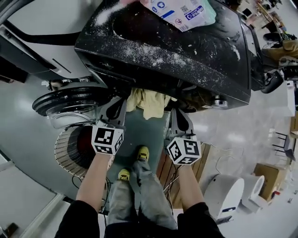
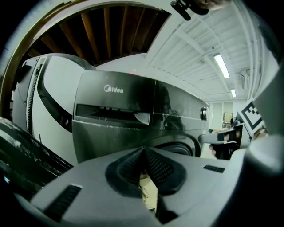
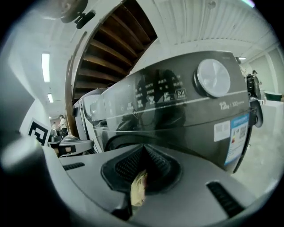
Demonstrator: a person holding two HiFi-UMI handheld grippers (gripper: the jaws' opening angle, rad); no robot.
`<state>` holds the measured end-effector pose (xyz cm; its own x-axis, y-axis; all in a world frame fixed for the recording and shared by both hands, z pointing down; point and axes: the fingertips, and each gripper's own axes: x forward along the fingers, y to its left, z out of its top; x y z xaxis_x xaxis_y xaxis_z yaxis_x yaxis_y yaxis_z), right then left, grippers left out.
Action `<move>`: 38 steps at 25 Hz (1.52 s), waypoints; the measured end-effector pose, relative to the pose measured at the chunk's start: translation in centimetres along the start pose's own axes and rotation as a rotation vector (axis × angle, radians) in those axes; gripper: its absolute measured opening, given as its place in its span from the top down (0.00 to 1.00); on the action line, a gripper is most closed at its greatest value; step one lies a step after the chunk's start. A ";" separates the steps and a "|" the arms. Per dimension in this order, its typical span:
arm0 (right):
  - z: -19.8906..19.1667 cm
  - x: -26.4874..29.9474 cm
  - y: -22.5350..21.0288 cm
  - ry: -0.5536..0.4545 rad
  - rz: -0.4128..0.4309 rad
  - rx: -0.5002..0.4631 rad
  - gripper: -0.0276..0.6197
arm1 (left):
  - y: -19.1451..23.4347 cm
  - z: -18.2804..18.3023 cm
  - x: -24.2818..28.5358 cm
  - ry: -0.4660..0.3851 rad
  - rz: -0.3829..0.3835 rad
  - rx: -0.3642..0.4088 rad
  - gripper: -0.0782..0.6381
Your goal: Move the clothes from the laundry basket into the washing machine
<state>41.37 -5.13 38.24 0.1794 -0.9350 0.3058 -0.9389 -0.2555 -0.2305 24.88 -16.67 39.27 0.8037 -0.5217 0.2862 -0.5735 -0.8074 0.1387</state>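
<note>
A pale yellow garment [image 1: 146, 102] hangs stretched between my two grippers, just below the front of the dark Midea washing machine [image 1: 177, 46]. The left gripper [image 1: 122, 101] is shut on its left edge and the right gripper [image 1: 173, 111] on its right edge. In the left gripper view the jaws [image 2: 143, 151] pinch yellow cloth [image 2: 148, 189], with the machine's front [image 2: 115, 115] ahead. The right gripper view shows its jaws [image 3: 143, 150] closed on a yellow fold [image 3: 138, 188], facing the control panel [image 3: 186, 102]. The round door [image 1: 70, 104] stands open at the left. A ribbed laundry basket [image 1: 65, 151] sits on the floor below it.
A printed packet [image 1: 181, 11] lies on the machine's dusty top. My yellow shoes [image 1: 143, 152] stand on the grey floor between the grippers. A white rounded appliance [image 1: 228, 195] and a cardboard box [image 1: 266, 179] stand to the right, beside a wooden pallet [image 1: 164, 172].
</note>
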 end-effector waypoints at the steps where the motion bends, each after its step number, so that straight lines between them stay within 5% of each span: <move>1: 0.7 -0.5 0.2 -0.001 -0.006 0.011 0.95 | 0.1 1.0 -0.7 -0.005 0.007 0.004 0.88; 22: 18.0 -12.9 10.8 -0.052 0.023 -0.024 0.95 | -1.3 21.5 -18.5 -0.190 0.056 -0.004 0.88; 38: 23.4 -22.0 14.4 -0.105 0.023 -0.039 0.95 | -3.4 27.6 -29.6 -0.251 0.071 -0.006 0.88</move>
<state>30.73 6.01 6.60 0.1857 -0.9617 0.2016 -0.9534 -0.2260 -0.2000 7.41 -6.08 4.19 0.7754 -0.6293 0.0513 -0.6299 -0.7654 0.1321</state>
